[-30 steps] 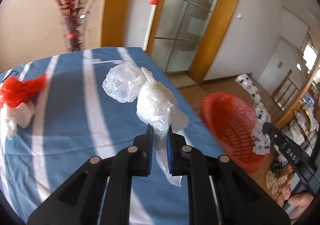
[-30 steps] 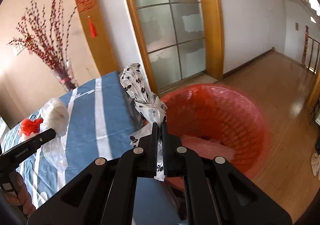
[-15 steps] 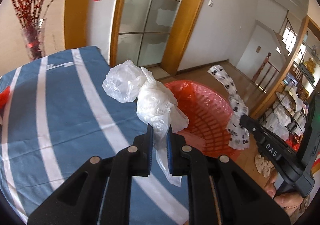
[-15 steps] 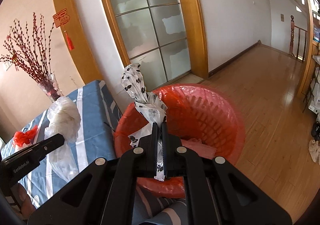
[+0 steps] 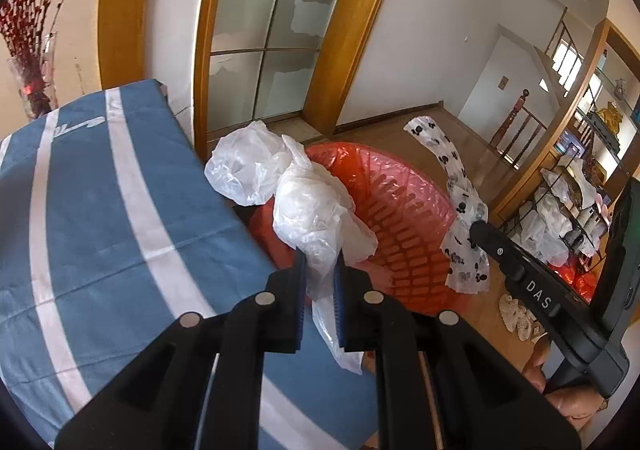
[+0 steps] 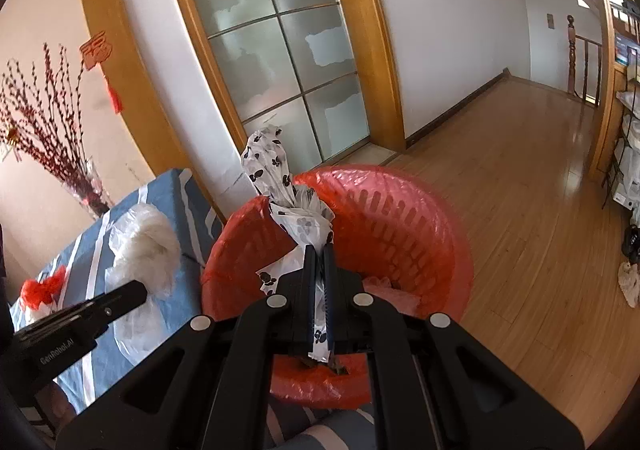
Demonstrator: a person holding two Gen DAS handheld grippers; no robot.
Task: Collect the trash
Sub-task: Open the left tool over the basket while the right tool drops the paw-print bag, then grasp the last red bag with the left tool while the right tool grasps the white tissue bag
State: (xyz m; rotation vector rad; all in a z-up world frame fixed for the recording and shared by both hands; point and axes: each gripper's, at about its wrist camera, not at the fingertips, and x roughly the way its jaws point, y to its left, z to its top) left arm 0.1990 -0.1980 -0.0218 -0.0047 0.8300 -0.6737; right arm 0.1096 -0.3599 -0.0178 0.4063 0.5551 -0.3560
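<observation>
My left gripper (image 5: 319,266) was clamped on a clear plastic bag (image 5: 316,210); my right gripper (image 6: 319,262), nearly closed, pinched a spotted bag (image 6: 296,218). Both hung over the red bin (image 6: 400,218) at twelve o'clock, ready for dropping; the blue worktop (image 5: 100,190) lay at nine.

We find the laundry-style basket (image 6: 384,218) on the floor (image 6: 520,178) just beside the table (image 5: 100,218) edge. Behind both stands the glazed door (image 6: 280,62). A vase of branches (image 6: 86,186) stands at the table's far end; shelves (image 5: 568,210) stand right of the basket.
</observation>
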